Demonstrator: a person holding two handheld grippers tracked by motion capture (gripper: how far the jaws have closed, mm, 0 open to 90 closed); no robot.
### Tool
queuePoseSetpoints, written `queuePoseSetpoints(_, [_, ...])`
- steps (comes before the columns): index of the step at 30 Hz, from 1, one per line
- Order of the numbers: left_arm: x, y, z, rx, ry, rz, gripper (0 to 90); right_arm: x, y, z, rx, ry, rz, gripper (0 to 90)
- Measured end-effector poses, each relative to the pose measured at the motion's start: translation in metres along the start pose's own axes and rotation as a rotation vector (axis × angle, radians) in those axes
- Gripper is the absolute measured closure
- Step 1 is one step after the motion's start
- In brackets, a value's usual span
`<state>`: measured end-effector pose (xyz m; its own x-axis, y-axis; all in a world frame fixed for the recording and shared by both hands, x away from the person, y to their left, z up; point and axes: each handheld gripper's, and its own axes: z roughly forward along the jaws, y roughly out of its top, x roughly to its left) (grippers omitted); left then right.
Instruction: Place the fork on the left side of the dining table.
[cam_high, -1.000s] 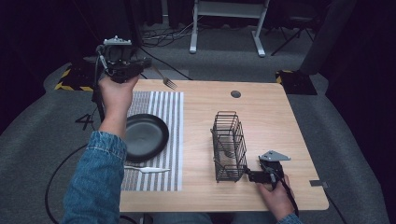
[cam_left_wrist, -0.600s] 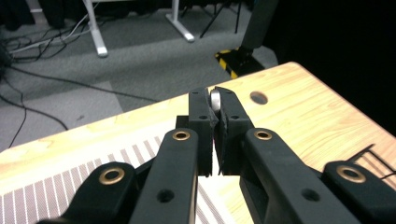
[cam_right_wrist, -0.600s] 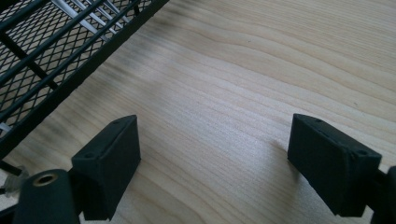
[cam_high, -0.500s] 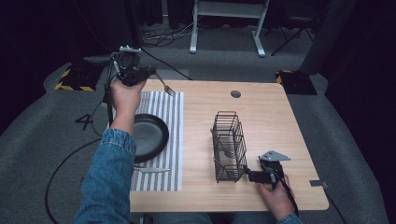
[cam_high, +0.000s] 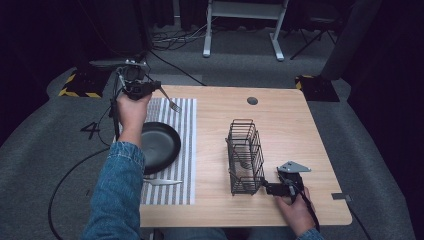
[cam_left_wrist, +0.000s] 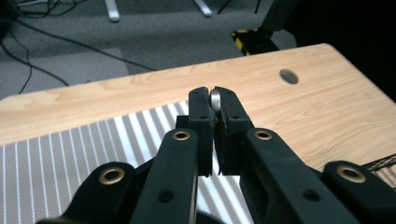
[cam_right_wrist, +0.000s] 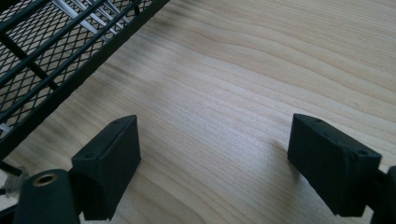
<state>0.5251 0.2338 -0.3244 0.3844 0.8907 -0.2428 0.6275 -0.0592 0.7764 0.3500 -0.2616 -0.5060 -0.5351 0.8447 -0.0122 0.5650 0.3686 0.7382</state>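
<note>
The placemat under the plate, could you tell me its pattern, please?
Grey and white stripes on the placemat, clearest in the high view.

A blue denim sleeve (cam_high: 117, 192) and black tools with brass-ringed screw holes, trailing black cables.

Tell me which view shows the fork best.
The high view: the fork sticks out whole from the left tool. The left gripper view catches just a metal sliver between the shut jaws.

Left gripper (cam_high: 150, 89) raised at upper left, fingers (cam_left_wrist: 201, 116) clamped together (arm outstretched); right gripper (cam_high: 270, 189) low at lower right, fingers (cam_right_wrist: 109, 161) spread wide.
</note>
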Motion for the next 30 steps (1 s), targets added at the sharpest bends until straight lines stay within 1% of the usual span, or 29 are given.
queuePoseSetpoints(1, [0.004, -0.004, 0.003, 0.004, 0.004, -0.014, 86.4, 0.000, 0.000, 0.000, 0.000, 0.000, 0.000, 17.0])
queuePoseSetpoints(2, [0.004, -0.004, 0.003, 0.004, 0.004, -0.014, 86.4, 0.000, 0.000, 0.000, 0.000, 0.000, 0.000, 17.0])
queuePoseSetpoints(3, [0.008, -0.009, 0.008, 0.016, 0.009, -0.034, 86.4, 0.000, 0.000, 0.000, 0.000, 0.000, 0.000, 17.0])
queuePoseSetpoints(4, [0.010, -0.010, 0.009, 0.023, 0.010, -0.042, 86.4, 0.000, 0.000, 0.000, 0.000, 0.000, 0.000, 17.0])
queuePoseSetpoints(5, [0.010, -0.010, 0.009, 0.023, 0.010, -0.042, 86.4, 0.000, 0.000, 0.000, 0.000, 0.000, 0.000, 17.0])
queuePoseSetpoints(8, [0.015, -0.016, 0.013, 0.032, 0.015, -0.063, 86.5, 0.000, 0.000, 0.000, 0.000, 0.000, 0.000, 17.0])
queuePoseSetpoints(14, [0.019, -0.021, 0.017, 0.044, 0.021, -0.075, 86.5, 0.000, 0.000, 0.000, 0.000, 0.000, 0.000, 17.0])
queuePoseSetpoints(16, [0.020, -0.022, 0.018, 0.058, 0.022, -0.073, 86.4, 0.000, 0.000, 0.000, 0.000, 0.000, -0.001, 17.0])
queuePoseSetpoints(20, [0.022, -0.023, 0.019, 0.058, 0.006, -0.085, 86.4, 0.000, 0.000, 0.000, 0.000, 0.000, -0.001, 17.0])
queuePoseSetpoints(25, [0.023, -0.026, 0.021, 0.066, 0.001, -0.091, 86.4, 0.000, 0.000, 0.000, 0.000, 0.000, -0.001, 17.0])
queuePoseSetpoints(26, [0.024, -0.027, 0.022, 0.069, -0.009, -0.098, 86.3, 0.000, 0.000, 0.000, 0.000, 0.000, -0.001, 17.0])
queuePoseSetpoints(30, [0.025, -0.028, 0.024, 0.070, -0.012, -0.103, 86.3, 0.000, 0.000, 0.000, 0.000, 0.000, -0.001, 17.0])
